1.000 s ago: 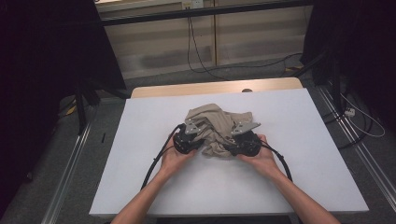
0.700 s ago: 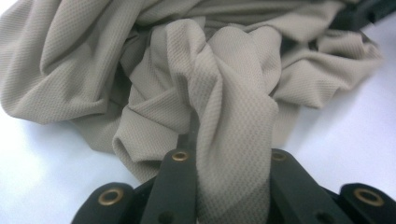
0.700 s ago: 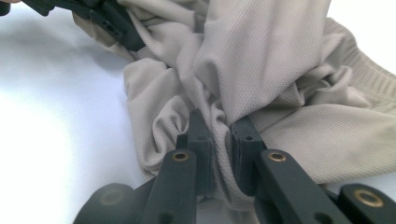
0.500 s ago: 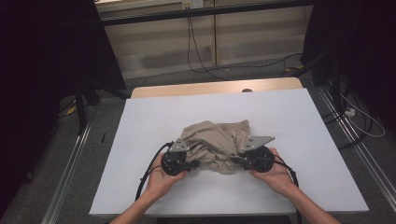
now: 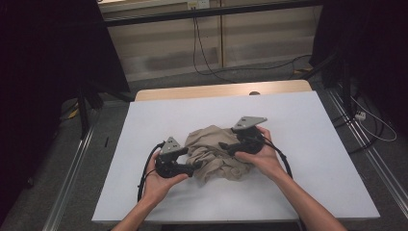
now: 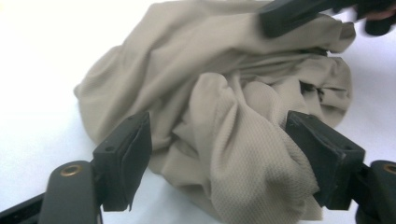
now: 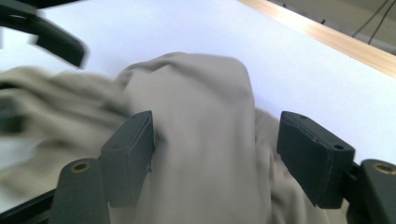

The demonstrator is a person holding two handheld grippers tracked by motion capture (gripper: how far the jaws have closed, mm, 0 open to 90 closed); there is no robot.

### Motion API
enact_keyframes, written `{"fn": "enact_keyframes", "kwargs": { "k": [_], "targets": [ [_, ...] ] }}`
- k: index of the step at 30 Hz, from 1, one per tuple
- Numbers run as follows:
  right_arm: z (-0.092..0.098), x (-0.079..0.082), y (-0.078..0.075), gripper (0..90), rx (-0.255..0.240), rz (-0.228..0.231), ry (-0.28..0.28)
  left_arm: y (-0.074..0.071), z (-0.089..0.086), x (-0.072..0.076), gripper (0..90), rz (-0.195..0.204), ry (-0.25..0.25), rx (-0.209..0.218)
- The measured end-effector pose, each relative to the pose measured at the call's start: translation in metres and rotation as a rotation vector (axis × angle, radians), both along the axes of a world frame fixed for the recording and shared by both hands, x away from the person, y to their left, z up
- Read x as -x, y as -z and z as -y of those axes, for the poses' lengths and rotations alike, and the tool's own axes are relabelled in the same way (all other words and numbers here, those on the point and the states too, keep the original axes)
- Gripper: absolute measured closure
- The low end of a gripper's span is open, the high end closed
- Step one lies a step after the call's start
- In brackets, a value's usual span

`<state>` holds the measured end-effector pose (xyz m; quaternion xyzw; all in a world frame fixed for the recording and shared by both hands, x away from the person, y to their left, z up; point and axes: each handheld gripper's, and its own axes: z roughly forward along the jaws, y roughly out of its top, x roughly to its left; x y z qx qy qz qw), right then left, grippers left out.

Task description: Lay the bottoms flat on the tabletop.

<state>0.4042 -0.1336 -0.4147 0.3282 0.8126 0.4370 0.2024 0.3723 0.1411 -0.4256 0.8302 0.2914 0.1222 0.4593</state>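
A crumpled beige cloth lies bunched near the middle of the white table, a little toward my side, its folds heaped on one another. From the high view I see my two grippers flanking it: the left gripper at the cloth's near-left edge, the right gripper at its right side, reaching in over the top of the heap. In the left gripper view the cloth sits between my jaws, which stand wide apart; a ribbed fold bulges up in the gap, close to the right pad, and I cannot tell whether it touches either one. The other gripper's dark jaw shows at the top edge of that view, over the far side of the cloth. In the right gripper view my jaws are likewise apart, with a smooth hump of the cloth rising between them and pressing close against the left pad; the picture is blurred at its left. A hand holds the left gripper from below, and a hand wraps the right one. A wooden strip runs along the table's far edge, and cables lie on the grey floor beyond.
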Motion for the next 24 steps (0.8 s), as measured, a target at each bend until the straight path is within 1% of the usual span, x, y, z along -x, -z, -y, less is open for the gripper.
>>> {"fn": "enact_keyframes", "kwargs": {
  "k": [2,3,4,5,6,7,8,9,10,11,12,14,16,17,18,19,20,21,22,23,24],
  "targets": [
    [-0.010,-0.012,0.004,27.3,0.007,-0.012,0.026,0.000,0.000,0.001,23.0,-0.004,0.007,-0.017],
    [-0.014,-0.017,0.007,28.9,-0.004,-0.021,0.036,0.001,0.000,0.002,21.0,-0.002,0.008,-0.025],
    [-0.016,-0.021,0.011,32.7,-0.019,-0.039,0.029,0.000,0.001,0.002,20.5,0.003,0.005,-0.027],
    [-0.018,-0.024,0.016,37.5,-0.022,-0.063,0.021,-0.001,0.000,0.002,20.4,0.014,0.006,-0.019],
    [-0.021,-0.025,0.021,46.3,-0.011,-0.092,0.010,-0.002,0.000,0.002,19.7,0.020,0.004,0.003],
    [-0.022,-0.025,0.026,53.6,0.008,-0.116,-0.015,-0.003,-0.001,0.002,19.5,0.026,0.000,0.016],
    [-0.024,-0.022,0.029,61.4,0.023,-0.126,-0.020,-0.004,-0.002,0.001,19.6,0.032,-0.018,0.038],
    [-0.024,-0.018,0.031,73.9,0.028,-0.119,-0.018,-0.005,-0.003,0.000,19.7,0.040,-0.033,0.049],
    [-0.024,-0.012,0.030,77.9,0.018,-0.114,-0.033,-0.006,-0.004,-0.001,19.7,0.047,-0.047,0.057],
    [-0.024,-0.005,0.029,79.9,0.020,-0.105,-0.048,-0.007,-0.004,-0.002,20.3,0.051,-0.056,0.053],
    [-0.023,0.002,0.027,80.9,0.022,-0.091,-0.071,-0.009,-0.004,-0.004,22.7,0.047,-0.057,0.053],
    [-0.020,0.017,0.022,81.5,0.037,-0.079,-0.119,-0.014,-0.004,-0.006,24.2,0.052,-0.068,0.080],
    [-0.016,0.033,0.018,81.5,0.036,-0.075,-0.172,-0.021,-0.004,-0.009,27.7,0.073,-0.096,0.112],
    [-0.014,0.041,0.017,81.5,0.044,-0.075,-0.192,-0.024,-0.003,-0.011,28.0,0.079,-0.096,0.110],
    [-0.012,0.048,0.016,81.4,0.050,-0.070,-0.207,-0.025,0.000,-0.014,28.1,0.075,-0.099,0.101],
    [-0.009,0.055,0.015,81.3,0.039,-0.069,-0.217,-0.025,0.003,-0.018,29.4,0.080,-0.093,0.090],
    [-0.006,0.061,0.015,81.3,0.030,-0.076,-0.229,-0.024,0.006,-0.021,32.1,0.074,-0.090,0.091],
    [-0.003,0.067,0.016,81.3,0.019,-0.084,-0.246,-0.021,0.010,-0.026,33.5,0.059,-0.082,0.083],
    [-0.001,0.072,0.018,81.3,0.019,-0.090,-0.260,-0.018,0.014,-0.031,34.7,0.038,-0.080,0.068],
    [0.001,0.077,0.020,81.3,0.029,-0.094,-0.269,-0.015,0.017,-0.036,37.5,0.033,-0.090,0.051],
    [0.004,0.082,0.022,81.3,0.036,-0.104,-0.282,-0.011,0.019,-0.042,38.8,0.018,-0.100,0.046]
  ]
}}
